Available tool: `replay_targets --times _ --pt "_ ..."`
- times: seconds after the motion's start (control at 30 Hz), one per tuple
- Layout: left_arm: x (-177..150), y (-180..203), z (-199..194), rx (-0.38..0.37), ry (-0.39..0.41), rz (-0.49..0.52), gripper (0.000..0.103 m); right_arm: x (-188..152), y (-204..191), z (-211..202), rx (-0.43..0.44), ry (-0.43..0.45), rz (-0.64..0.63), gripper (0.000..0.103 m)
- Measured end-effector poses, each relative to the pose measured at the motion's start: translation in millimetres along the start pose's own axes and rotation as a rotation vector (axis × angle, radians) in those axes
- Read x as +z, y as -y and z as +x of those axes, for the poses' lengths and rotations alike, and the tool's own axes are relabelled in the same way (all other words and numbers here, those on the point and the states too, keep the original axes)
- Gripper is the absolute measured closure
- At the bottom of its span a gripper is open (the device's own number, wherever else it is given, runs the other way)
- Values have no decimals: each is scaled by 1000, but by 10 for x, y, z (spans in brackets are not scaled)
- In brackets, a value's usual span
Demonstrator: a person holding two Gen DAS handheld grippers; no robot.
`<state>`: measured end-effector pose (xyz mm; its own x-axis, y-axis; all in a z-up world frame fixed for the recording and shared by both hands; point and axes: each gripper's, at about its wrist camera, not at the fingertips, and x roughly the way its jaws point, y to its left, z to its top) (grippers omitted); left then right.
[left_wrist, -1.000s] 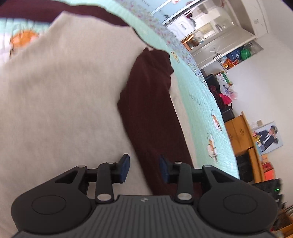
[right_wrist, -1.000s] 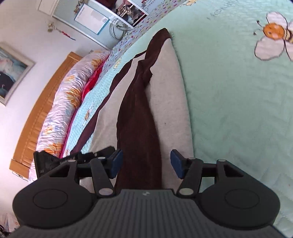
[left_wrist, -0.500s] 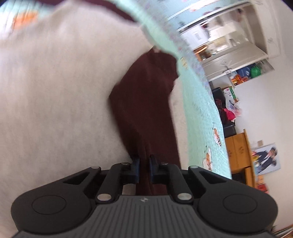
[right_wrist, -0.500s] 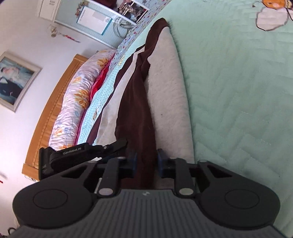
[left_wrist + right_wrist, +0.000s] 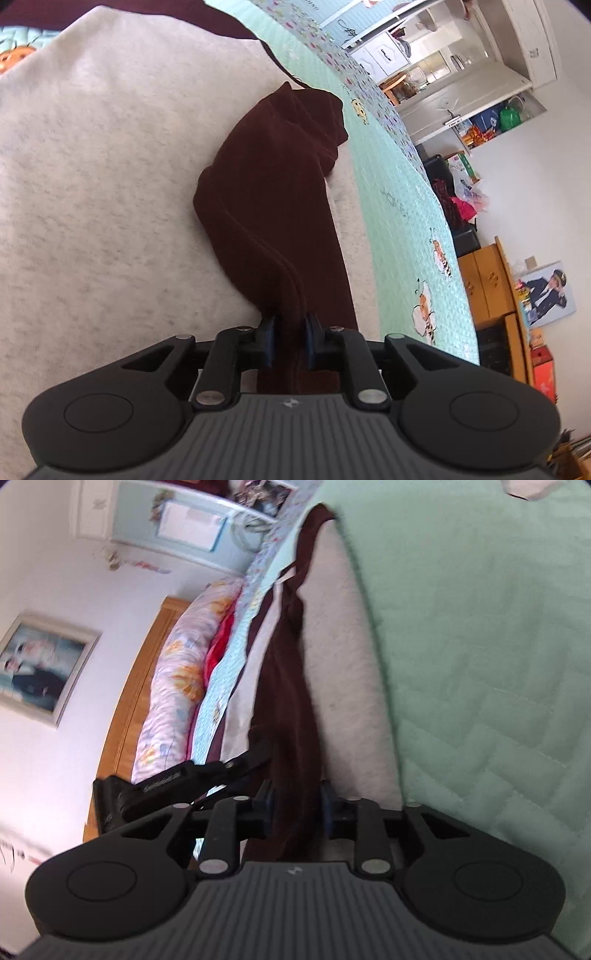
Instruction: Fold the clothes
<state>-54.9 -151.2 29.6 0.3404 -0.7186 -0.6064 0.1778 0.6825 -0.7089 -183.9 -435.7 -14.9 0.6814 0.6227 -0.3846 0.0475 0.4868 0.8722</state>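
A second ago both grippers stood open over the dark brown sleeve [image 5: 273, 206]; now each pinches it. The left gripper [image 5: 289, 338] grips a narrow fold, its jaws easing apart slightly; the right gripper [image 5: 297, 806], tilted lower, holds a thicker bunch (jaws also widening). The sleeve lies across the cream sweater [image 5: 92, 192] on the bed's green quilt [image 5: 480, 627].

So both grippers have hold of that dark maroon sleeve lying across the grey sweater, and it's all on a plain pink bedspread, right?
Not quite: the bedspread is mint green with bee pictures, not plain pink, as the left wrist view shows. The rest holds: the left gripper and right gripper each have the maroon sleeve between their pads, though both are easing open, over the grey sweater.
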Motion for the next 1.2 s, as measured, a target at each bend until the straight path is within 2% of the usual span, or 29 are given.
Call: replay_targets --times 0.07,0.13,0.2,0.23,0.3,0.33,0.37,0.43,0.47,0.5,0.53,0.6,0.63,0.7,0.77,0.87,0.97,1.0,1.1,1.17,1.2 --pt "56 157 -105 14 41 77 91 18 -95 40 -4 -16 -50 76" --pt "113 318 -211 29 83 157 91 55 -96 41 84 3 9 87" --pt "169 479 -318 43 125 237 91 79 -27 34 189 42 95 87" --pt "171 478 -277 63 108 253 91 80 13 46 177 48 107 87" --pt "173 467 -184 103 71 283 91 72 60 94 56 33 67 87" --pt "154 385 -118 101 38 254 91 56 69 114 -6 24 31 98" --pt "133 298 -51 97 4 223 90 40 70 107 -23 29 8 98" --pt "62 182 -5 141 -6 202 86 14 49 64 -30 49 -20 97" --pt "35 130 -23 132 3 189 81 0 29 47 -36 55 -33 96" --pt "7 79 -42 123 12 176 79 -14 9 30 -43 60 -46 95" --pt "-20 34 -72 99 17 153 77 -29 -11 13 -49 66 -59 93" --pt "-86 -48 -123 35 15 104 64 -48 -37 -17 -64 69 -74 89" --pt "-128 -76 -131 12 7 83 63 -57 -40 -33 -59 69 -64 87" --pt "-220 -102 -177 2 0 70 63 -87 -50 -66 -42 73 -41 75" --pt "-275 -121 -224 2 -6 61 63 -127 -70 -96 -31 79 -63 50" --pt "-289 -86 -267 13 -32 74 63 -159 -133 -84 -44 66 -125 50" --pt "-323 26 -308 93 -25 156 66 -131 -287 -15 -132 21 -266 61" --pt "-337 81 -313 114 -23 191 66 -106 -323 -22 -148 19 -288 61" --pt "-388 151 -367 155 12 258 66 9 -373 -131 -141 59 -268 60" --pt "-408 191 -428 198 66 287 66 85 -406 -204 -137 85 -254 59" --pt "-407 215 -436 196 91 302 66 160 -415 -225 -117 102 -244 58"
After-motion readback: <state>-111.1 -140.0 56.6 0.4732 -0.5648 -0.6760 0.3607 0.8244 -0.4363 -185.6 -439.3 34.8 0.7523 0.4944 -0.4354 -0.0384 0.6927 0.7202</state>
